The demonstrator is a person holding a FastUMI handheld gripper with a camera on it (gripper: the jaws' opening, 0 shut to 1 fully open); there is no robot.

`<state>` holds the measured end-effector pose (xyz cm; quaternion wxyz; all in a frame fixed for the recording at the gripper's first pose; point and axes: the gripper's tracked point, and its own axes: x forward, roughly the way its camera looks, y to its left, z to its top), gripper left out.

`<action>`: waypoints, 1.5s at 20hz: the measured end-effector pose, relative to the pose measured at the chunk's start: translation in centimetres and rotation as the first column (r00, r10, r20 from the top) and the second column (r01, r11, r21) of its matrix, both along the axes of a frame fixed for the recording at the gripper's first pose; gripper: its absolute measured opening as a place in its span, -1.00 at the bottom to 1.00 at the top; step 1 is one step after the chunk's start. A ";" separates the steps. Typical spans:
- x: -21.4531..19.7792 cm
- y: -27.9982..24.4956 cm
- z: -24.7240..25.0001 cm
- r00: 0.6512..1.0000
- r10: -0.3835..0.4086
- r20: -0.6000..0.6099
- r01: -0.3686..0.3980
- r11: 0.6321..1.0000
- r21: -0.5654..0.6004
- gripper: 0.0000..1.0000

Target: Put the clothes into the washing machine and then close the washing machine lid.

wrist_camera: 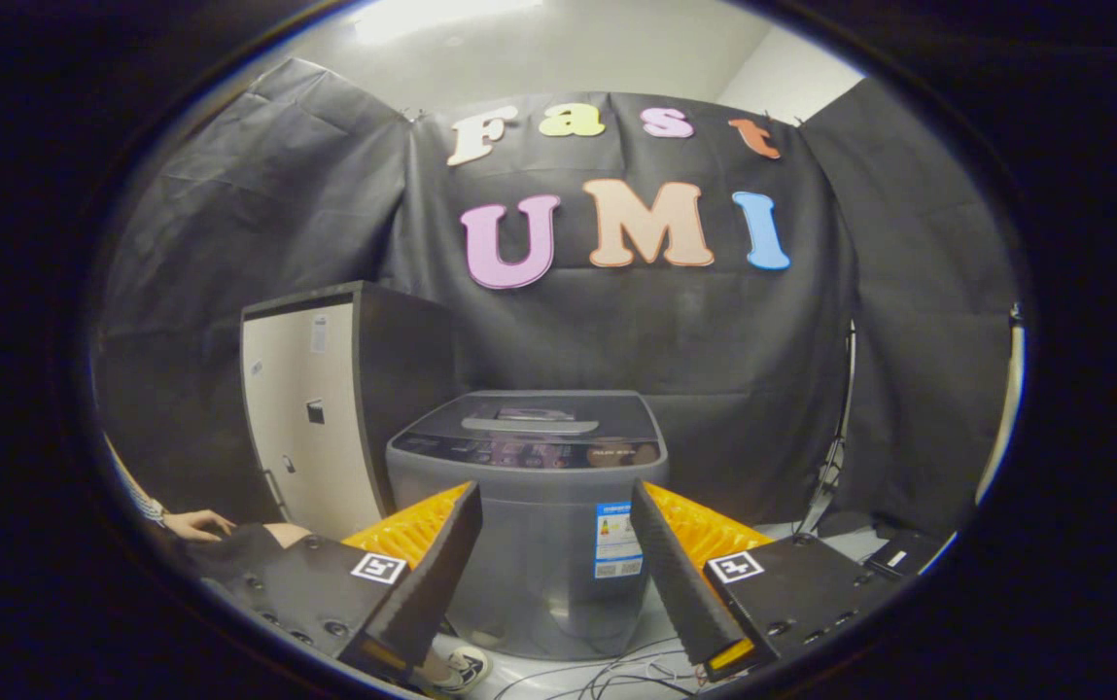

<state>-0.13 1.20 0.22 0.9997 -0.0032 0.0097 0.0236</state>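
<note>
A grey top-loading washing machine (pixel 531 506) stands on the floor ahead of me, beyond the fingers. Its dark lid (pixel 531 416) lies flat and closed, with a control panel along the front edge. My gripper (pixel 555 510) is open, its two fingers spread wide with nothing between them, framing the machine's front wall from some distance. A dark garment (pixel 227 549) lies low beside the left finger, under a person's hand (pixel 196 525).
A tall cabinet (pixel 310 418) with a pale door stands just left of the washer. Loose cables (pixel 616 671) run over the floor in front of the machine, and a shoe (pixel 461 669) is near the left finger. Dark boxes (pixel 893 554) sit at the right.
</note>
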 end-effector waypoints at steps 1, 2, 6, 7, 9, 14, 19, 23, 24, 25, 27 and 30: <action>-0.2 -0.1 0.2 1.000 0.000 0.007 0.000 1.000 0.004 0.93; -0.1 0.0 0.3 1.000 0.002 0.010 -0.002 1.000 0.003 0.93; 0.0 0.3 0.1 1.000 0.022 0.005 -0.022 1.000 0.004 0.93; -0.1 0.3 0.2 1.000 0.022 0.006 -0.022 1.000 0.003 0.93; 0.0 0.3 0.0 1.000 0.021 0.006 -0.021 1.000 0.004 0.93; 0.0 0.5 0.0 0.999 0.033 0.005 -0.033 0.999 0.004 0.93; 0.1 0.5 0.1 0.999 0.033 0.006 -0.033 0.999 0.005 0.93; 0.0 0.5 0.1 0.999 0.033 0.005 -0.033 0.999 0.005 0.93; 0.0 0.5 0.1 0.999 0.033 0.006 -0.033 0.999 0.004 0.93; 0.1 0.5 0.1 0.999 0.034 0.006 -0.034 0.999 0.005 0.93; 0.1 0.5 0.1 0.999 0.034 0.004 -0.034 0.999 0.005 0.93; 0.2 0.5 0.1 0.999 0.036 0.005 -0.036 0.999 0.005 0.93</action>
